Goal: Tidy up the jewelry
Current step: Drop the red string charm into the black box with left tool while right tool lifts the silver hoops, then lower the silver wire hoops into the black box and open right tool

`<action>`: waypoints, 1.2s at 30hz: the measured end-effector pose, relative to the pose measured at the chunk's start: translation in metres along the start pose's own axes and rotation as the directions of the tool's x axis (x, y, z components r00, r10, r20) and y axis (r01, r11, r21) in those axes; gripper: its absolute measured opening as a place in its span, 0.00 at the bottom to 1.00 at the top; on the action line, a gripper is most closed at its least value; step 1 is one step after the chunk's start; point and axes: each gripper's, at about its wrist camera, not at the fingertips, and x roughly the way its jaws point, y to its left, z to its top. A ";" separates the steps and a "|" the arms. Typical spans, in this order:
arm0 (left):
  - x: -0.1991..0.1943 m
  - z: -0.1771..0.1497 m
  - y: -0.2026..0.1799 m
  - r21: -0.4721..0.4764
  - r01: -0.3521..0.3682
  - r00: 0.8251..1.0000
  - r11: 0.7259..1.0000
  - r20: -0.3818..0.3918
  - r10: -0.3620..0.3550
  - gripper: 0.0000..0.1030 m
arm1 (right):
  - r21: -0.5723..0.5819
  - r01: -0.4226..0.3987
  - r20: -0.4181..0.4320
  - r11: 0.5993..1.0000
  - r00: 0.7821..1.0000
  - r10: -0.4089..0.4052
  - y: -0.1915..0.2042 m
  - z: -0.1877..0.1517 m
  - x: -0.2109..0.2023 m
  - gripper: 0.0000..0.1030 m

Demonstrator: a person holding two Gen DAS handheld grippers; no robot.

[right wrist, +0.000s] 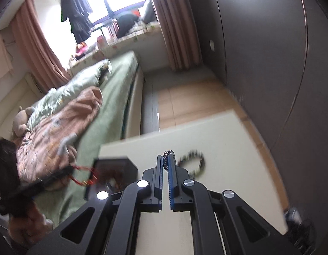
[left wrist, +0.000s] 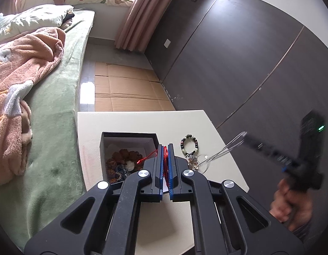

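Note:
My left gripper (left wrist: pixel 165 148) is shut on a red cord bracelet (left wrist: pixel 165 161), held just right of an open black jewelry box (left wrist: pixel 104 146) that holds brown bead bracelets (left wrist: pixel 123 157). A black, red and green bead bracelet (left wrist: pixel 190 143) lies on the white table (left wrist: pixel 125 123). My right gripper (right wrist: pixel 165 159) is shut on a silver chain (right wrist: pixel 169 155), which stretches in a blur in the left wrist view (left wrist: pixel 225 148) down to a small heap of trinkets (left wrist: pixel 192 159). The box (right wrist: pixel 113 165), red bracelet (right wrist: pixel 83 180) and bead bracelet (right wrist: pixel 193 161) show blurred in the right wrist view.
A bed (left wrist: pixel 55 106) with a green cover and a pink blanket (left wrist: pixel 26 63) runs along the table's left side. Flattened cardboard (left wrist: pixel 125 85) lies on the floor beyond the table. A dark wardrobe wall (left wrist: pixel 238 53) stands at the right.

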 end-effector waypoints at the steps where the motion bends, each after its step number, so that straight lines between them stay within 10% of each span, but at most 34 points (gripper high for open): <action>1: 0.000 -0.001 0.001 0.000 -0.003 1.000 1.000 -0.001 0.003 0.05 | 0.005 0.003 -0.010 1.000 1.000 -0.003 -0.002 -0.005 0.006 0.04; 15: 0.007 -0.003 0.011 -0.011 -0.019 0.999 1.000 -0.034 0.018 0.05 | -0.060 -0.013 0.067 0.998 0.998 0.017 0.033 0.017 -0.023 0.04; 20: 0.005 -0.001 0.015 -0.030 -0.027 1.000 0.999 -0.016 0.026 0.54 | -0.118 -0.034 0.122 0.992 0.991 0.048 0.064 0.038 -0.052 0.04; 36: -0.049 0.014 0.040 -0.075 -0.017 0.991 0.997 0.128 0.026 0.70 | -0.257 -0.083 0.204 0.963 0.969 0.138 0.158 0.071 -0.103 0.05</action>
